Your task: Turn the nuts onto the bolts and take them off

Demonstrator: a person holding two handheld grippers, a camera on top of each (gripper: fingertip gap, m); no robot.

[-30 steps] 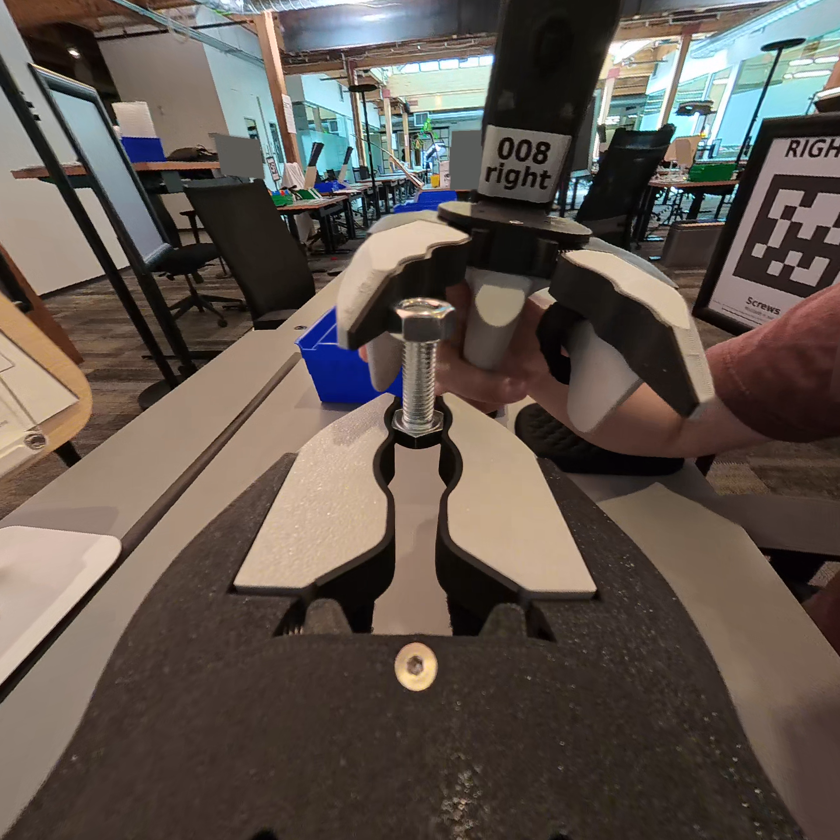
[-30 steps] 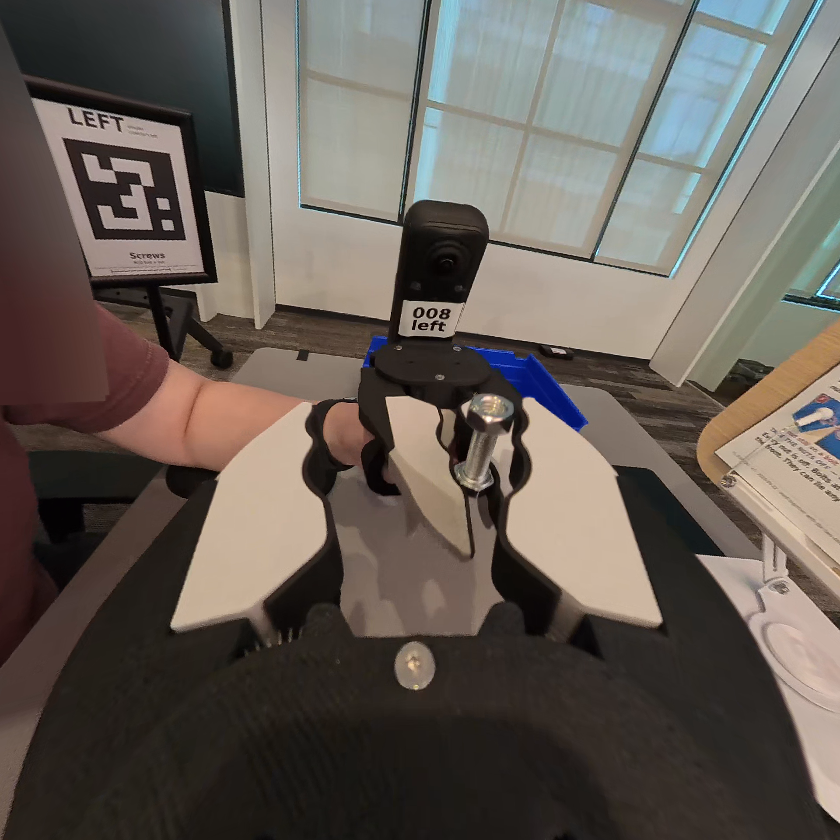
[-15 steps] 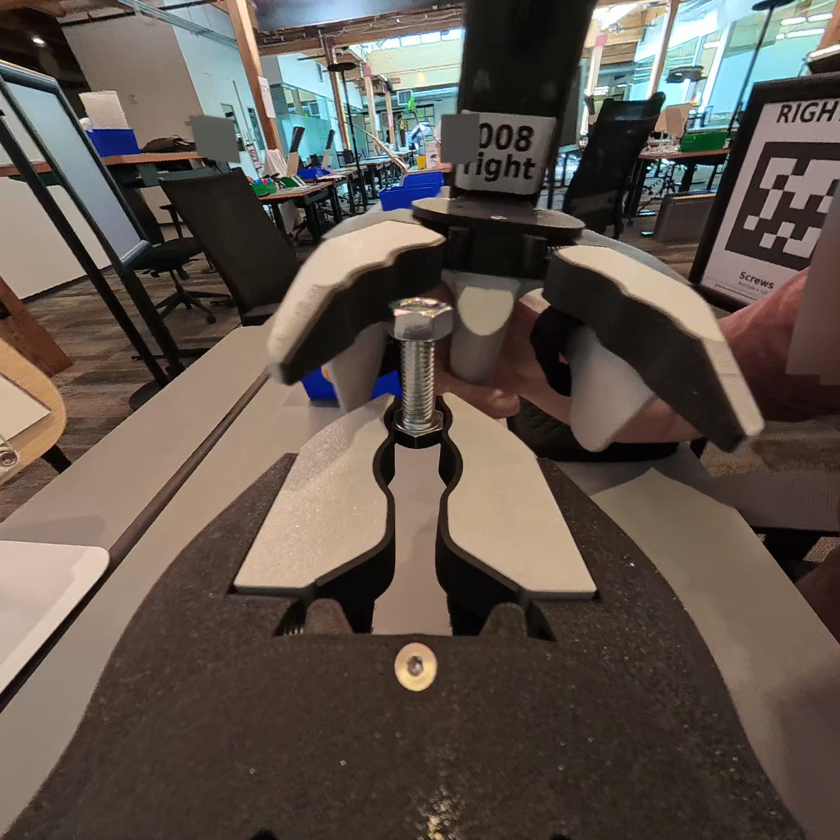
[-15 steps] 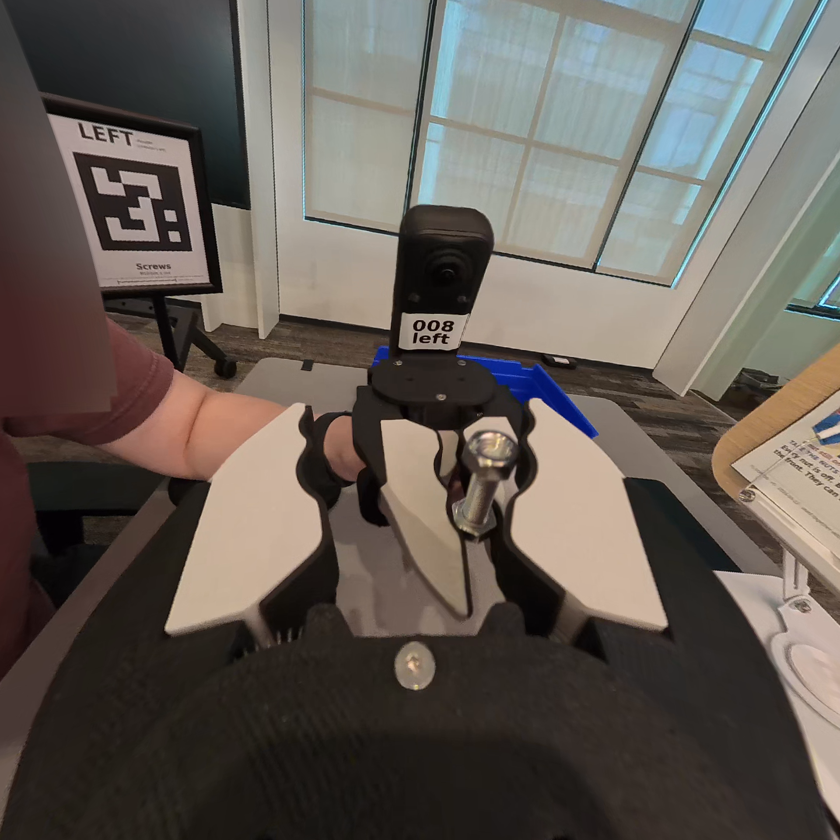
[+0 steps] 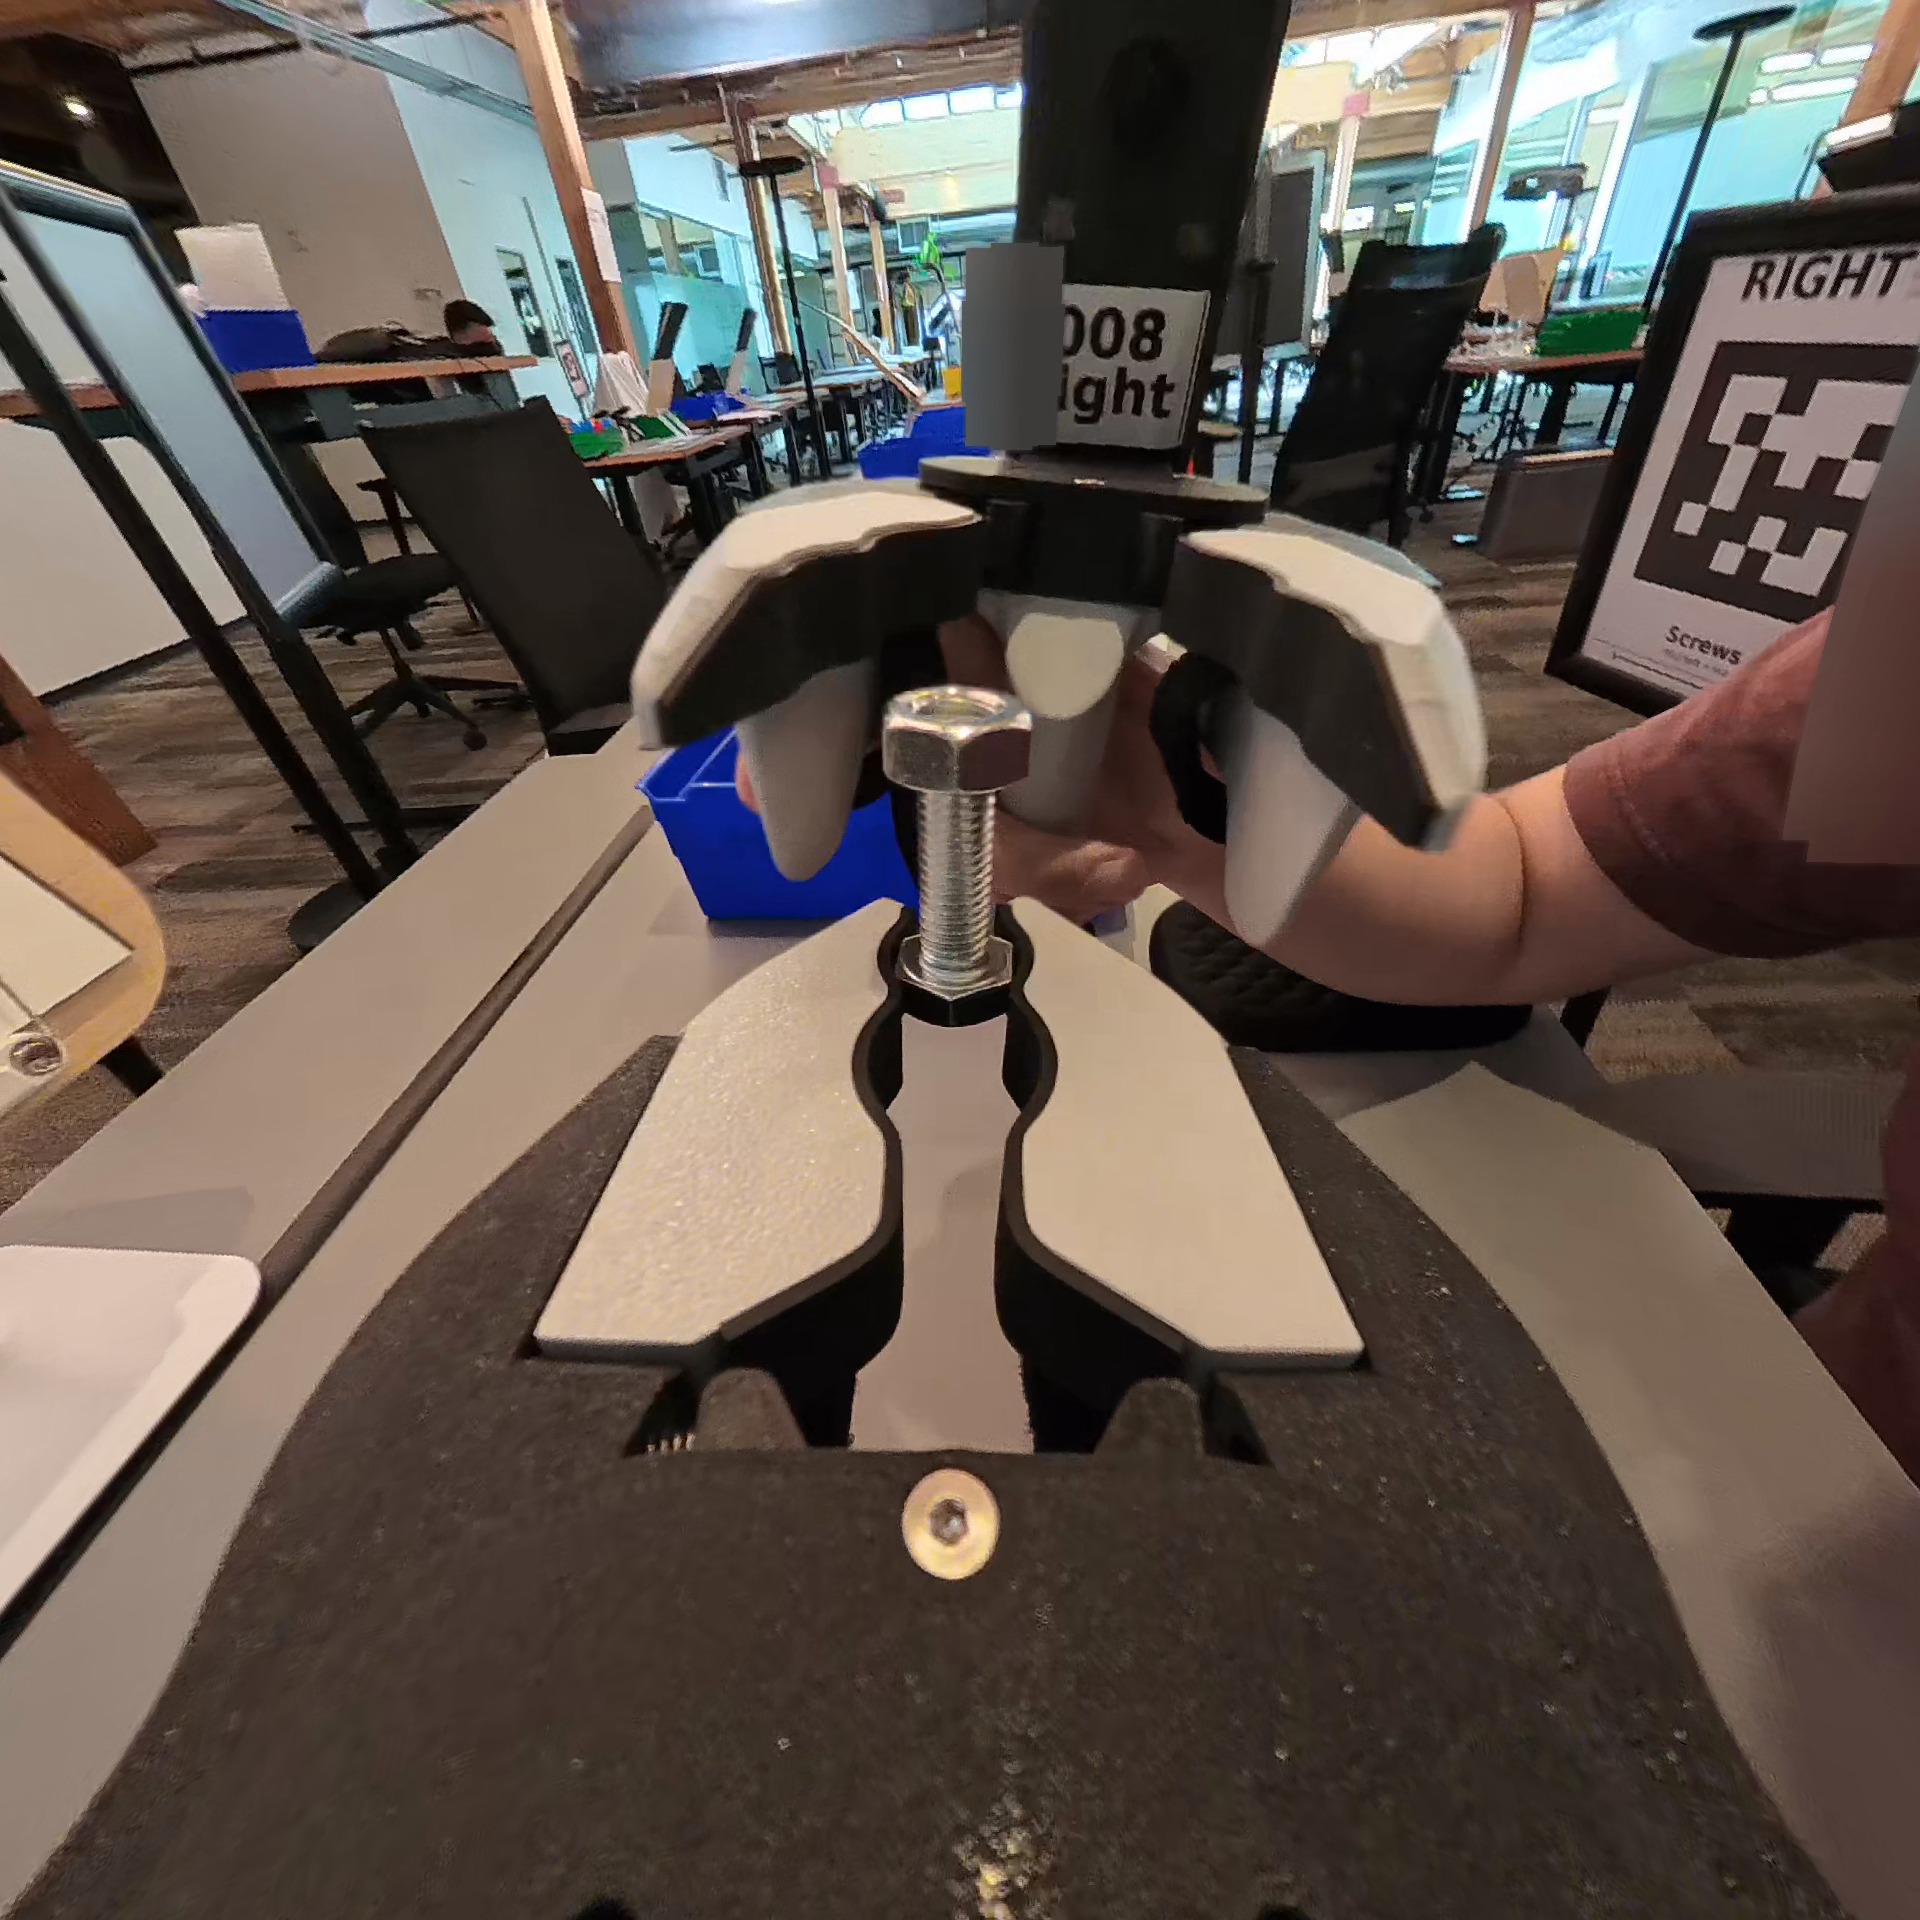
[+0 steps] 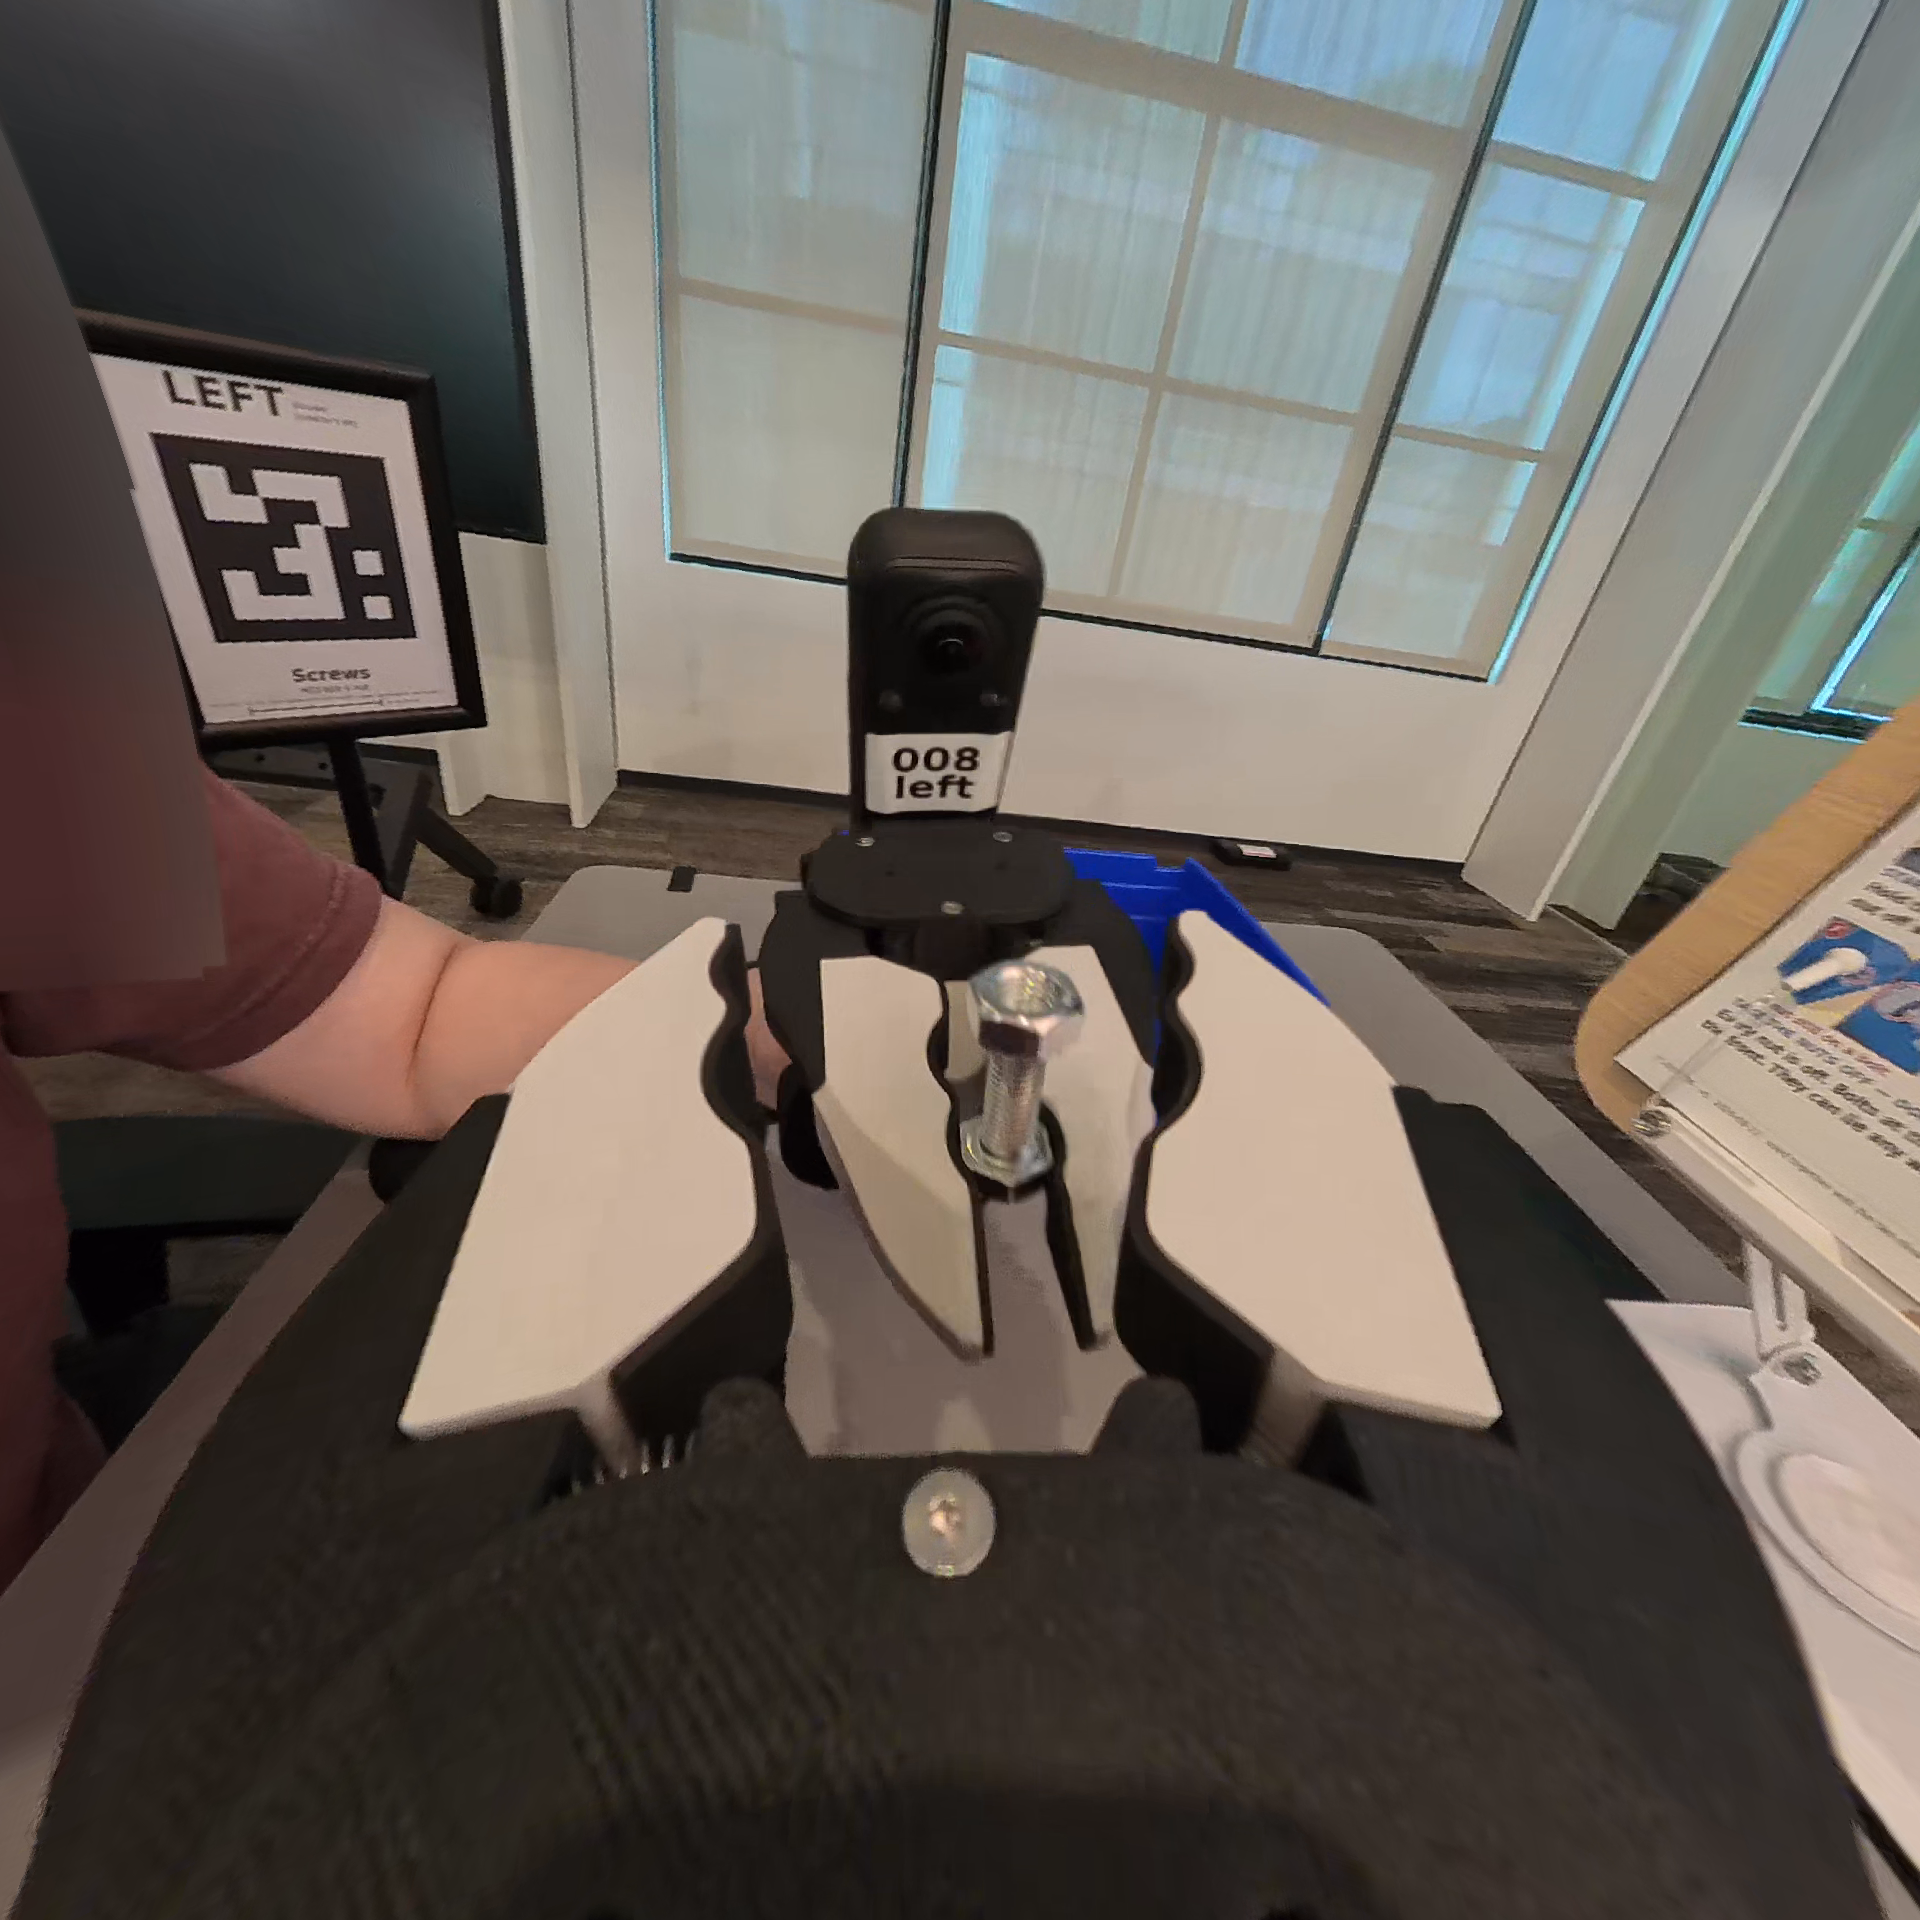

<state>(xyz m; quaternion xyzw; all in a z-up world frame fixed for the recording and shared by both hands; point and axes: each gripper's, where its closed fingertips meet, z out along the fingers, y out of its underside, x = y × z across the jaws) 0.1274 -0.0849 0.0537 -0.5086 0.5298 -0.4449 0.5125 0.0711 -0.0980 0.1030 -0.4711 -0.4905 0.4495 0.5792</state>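
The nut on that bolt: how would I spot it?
Start at the grey table, then find the left gripper above it. Its tips clamp the nut, a flat silver hexagon low on the upright bolt, thinner than the bolt's head.

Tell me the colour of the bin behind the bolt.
Blue plastic bin; clearest in the left wrist view.

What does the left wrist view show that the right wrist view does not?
Only the left wrist view shows the office behind, with chairs and desks. Only the right wrist view shows the window and the left claw's camera. Both show the bolt standing head up, its nut clamped in the left claw, the open right claw, and the blue bin.
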